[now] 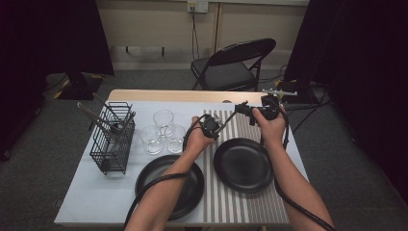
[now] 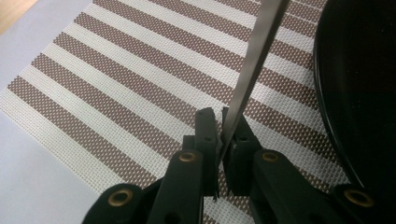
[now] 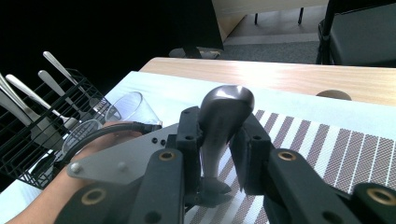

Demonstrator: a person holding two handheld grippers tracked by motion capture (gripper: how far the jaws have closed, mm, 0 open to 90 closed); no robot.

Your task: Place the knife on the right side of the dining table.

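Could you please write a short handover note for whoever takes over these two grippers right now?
Left gripper: shut on the knife, blade end, above the striped placemat.
Right gripper: shut on the same knife's handle.
Two black plates lie on the table; more cutlery stands in the wire basket, beside three glasses.
Done: knife lifted, held by both grippers.
Left: probably release one end and lay it beside a plate.

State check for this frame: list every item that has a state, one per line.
Left gripper: shut on the knife.
Right gripper: shut on the knife.
Knife: held above the striped placemat, blade in the left jaws, handle in the right.
Two black plates: empty, flat on the table.
Three glasses: upright, empty.
Wire basket: upright, holding cutlery.
Folding chair: unfolded, unoccupied.
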